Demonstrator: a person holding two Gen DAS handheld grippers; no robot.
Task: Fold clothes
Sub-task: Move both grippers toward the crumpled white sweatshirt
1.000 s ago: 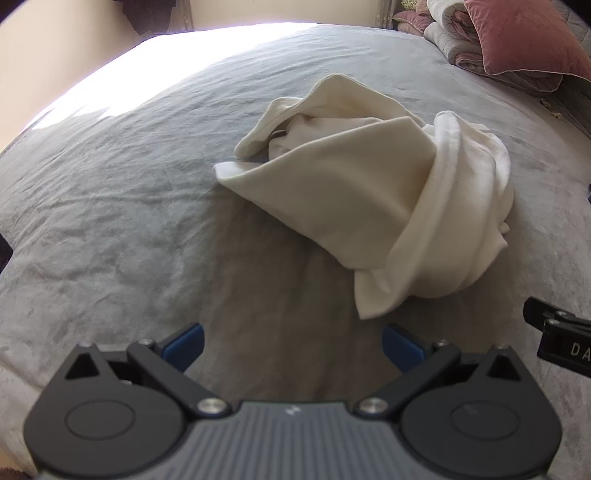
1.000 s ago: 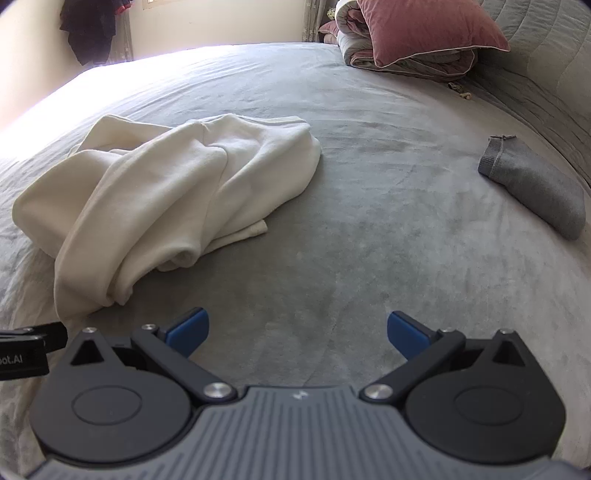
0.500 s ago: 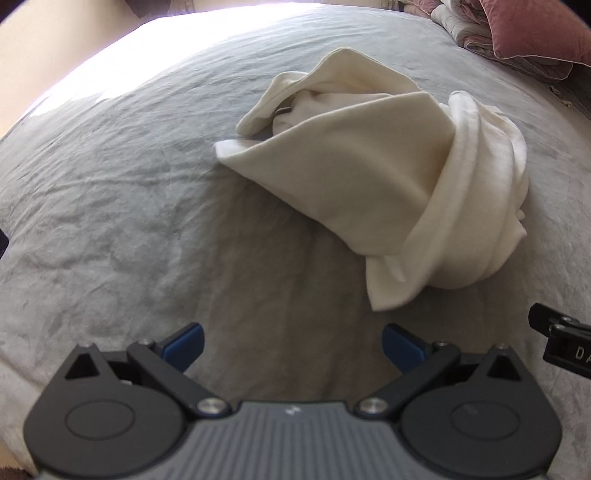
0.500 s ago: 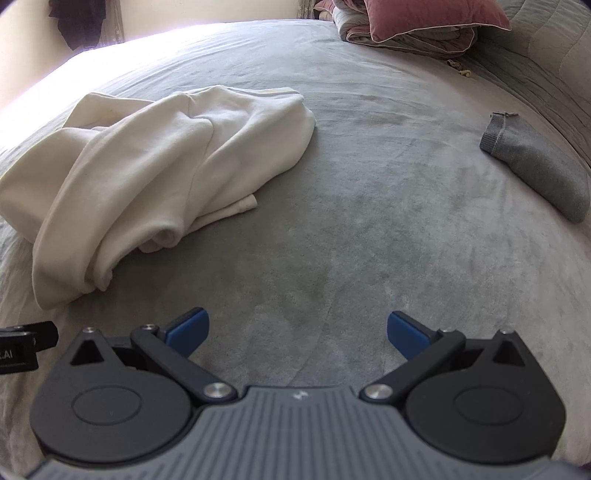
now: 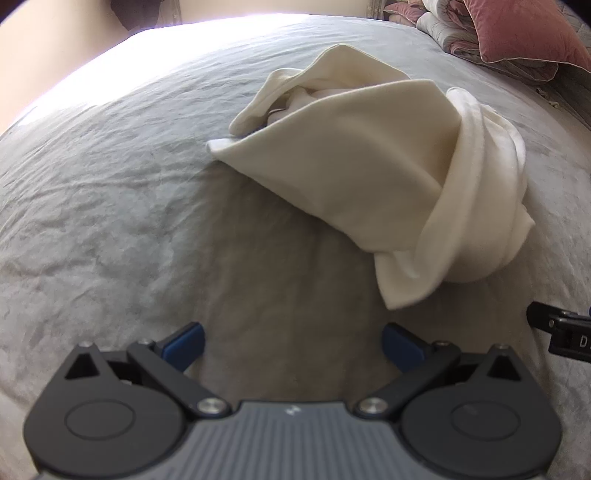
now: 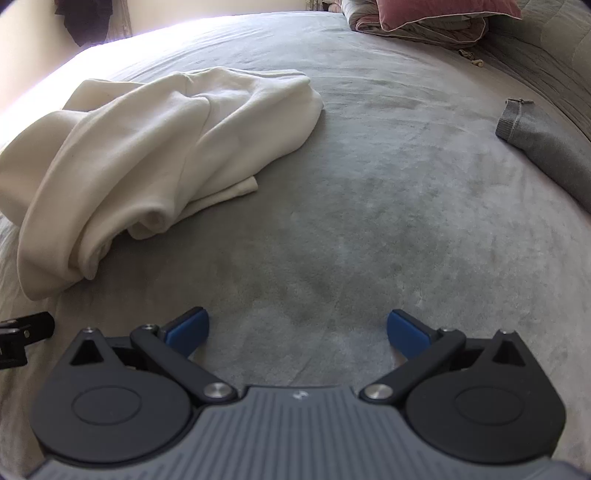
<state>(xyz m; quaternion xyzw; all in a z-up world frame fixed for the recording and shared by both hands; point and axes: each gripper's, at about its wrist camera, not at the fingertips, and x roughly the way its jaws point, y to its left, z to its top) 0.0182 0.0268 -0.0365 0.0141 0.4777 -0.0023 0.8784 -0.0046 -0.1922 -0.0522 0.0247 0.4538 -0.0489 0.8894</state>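
Left wrist: left gripper (image 5: pixel 291 343) spread above bedspread (image 5: pixel 110 206).

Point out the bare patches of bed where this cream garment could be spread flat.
The widest is between the cream garment and the grey sock, ahead of the right gripper. More lies left of the garment. The pillows crowd the far corner.

We saw a big grey bed cover (image 6: pixel 369 192) spread wide, with soft wrinkles on its left part. At the far right end lay a dusty pink pillow (image 6: pixel 439 9) on top of a pile of folded blankets (image 6: pixel 424 31). A small grey cloth (image 6: pixel 546 144) lay by itself on the right side of the bed. Something dark (image 6: pixel 86 16) hung by the pale wall in the far left corner. Bright light fell on the far edge of the bed.
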